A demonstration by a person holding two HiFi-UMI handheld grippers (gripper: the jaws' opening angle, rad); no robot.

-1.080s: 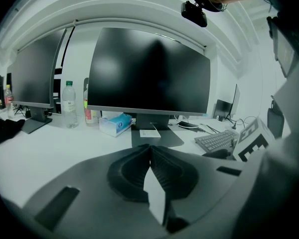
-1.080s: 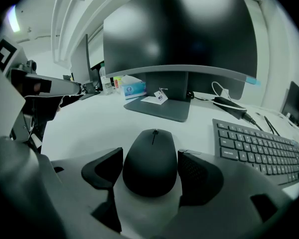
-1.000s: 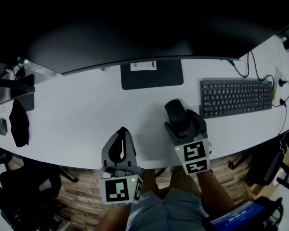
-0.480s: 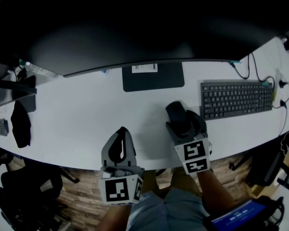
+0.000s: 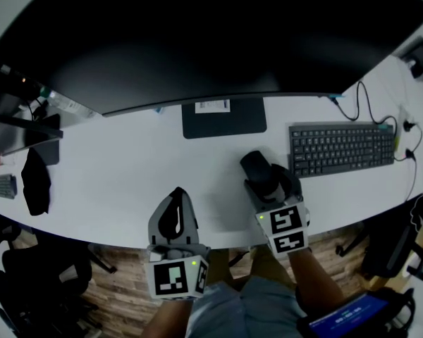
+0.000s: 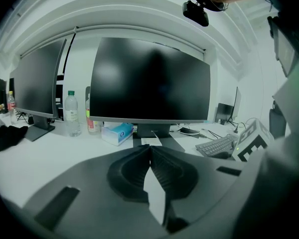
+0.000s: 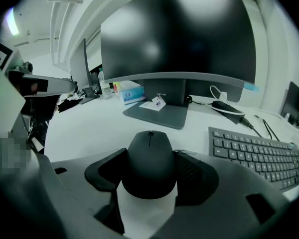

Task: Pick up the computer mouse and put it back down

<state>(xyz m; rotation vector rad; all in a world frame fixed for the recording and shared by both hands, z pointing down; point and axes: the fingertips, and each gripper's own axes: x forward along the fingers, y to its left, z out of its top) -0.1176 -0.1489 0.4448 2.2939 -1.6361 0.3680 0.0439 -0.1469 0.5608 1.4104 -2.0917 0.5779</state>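
Right now the computer mouse (image 7: 149, 156) sits on the white table (image 5: 113, 167), a little in front of the monitor's flat stand base (image 5: 224, 117) and to the left of the keyboard (image 5: 342, 148), apart from both. Its nose with the scroll wheel points toward the stand. The right tool (image 7: 148, 177) has it between its jaws, which have just been closing. In the right gripper view both pads look to lie against the mouse's flanks, left and right, while the mouse's underside rests on the table. From the head view the same tool angles down over the table's near edge, its marker cube (image 5: 282, 220) facing up.

The left tool (image 6: 149, 149) is beside it, well to the mouse's left, also at the near edge of the table. Its jaws are closed tip to tip with nothing between them — only bare table shows through the gap lower down.

Farther out, a small white card (image 5: 213, 105) lies on the stand base under the large dark monitor (image 5: 197, 41). Black cables (image 5: 370, 97) run behind the keyboard toward the right end of the table. At the far left lies a crumpled black cloth (image 5: 35, 182). The left gripper view also shows a blue tissue box (image 6: 117, 132) and a clear water bottle (image 6: 72, 113) standing near a second monitor (image 6: 37, 81).
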